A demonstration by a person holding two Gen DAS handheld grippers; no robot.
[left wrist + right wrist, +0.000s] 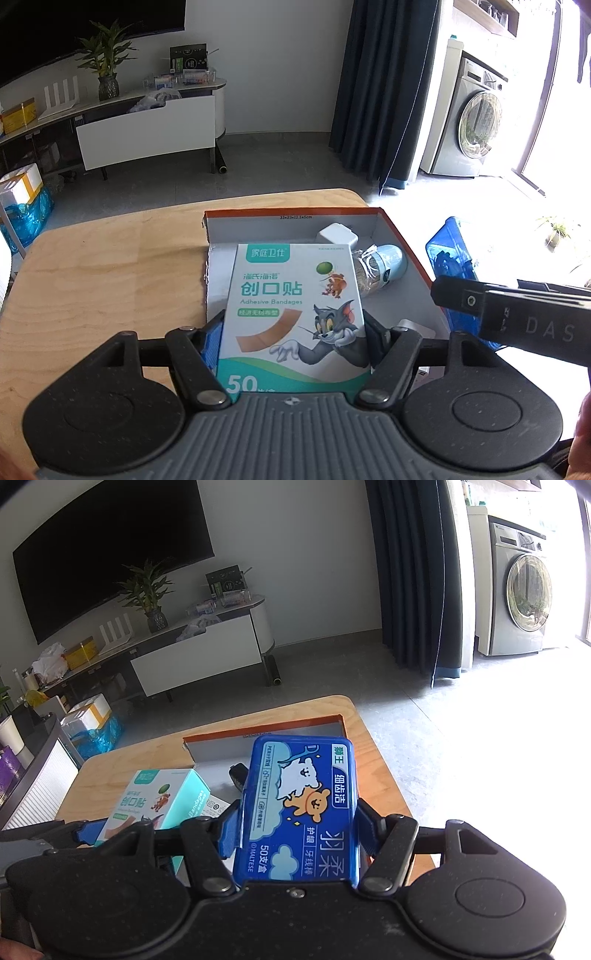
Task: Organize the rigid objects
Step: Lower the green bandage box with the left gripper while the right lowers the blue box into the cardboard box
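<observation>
My left gripper (293, 334) is shut on a white and teal box of adhesive bandages (291, 310), held above the orange-rimmed cardboard box (291, 213) on the wooden table (110, 266). Inside that box lie a white charger (338, 233) and a pale blue bottle (384, 267). My right gripper (297, 830) is shut on a blue plastic floss-pick case (301, 805), held over the same cardboard box (266, 728). In the right wrist view the bandage box (162, 801) shows at the left, with a dark object (237, 773) on the cardboard box's floor. The right gripper's body (517, 317) enters the left wrist view from the right.
The table's far edge (258, 197) drops to a grey floor. A TV stand (147, 125) with a plant lines the back wall. A dark curtain (384, 92) and a washing machine (469, 122) stand at the right. A blue crate (452, 258) sits beside the table.
</observation>
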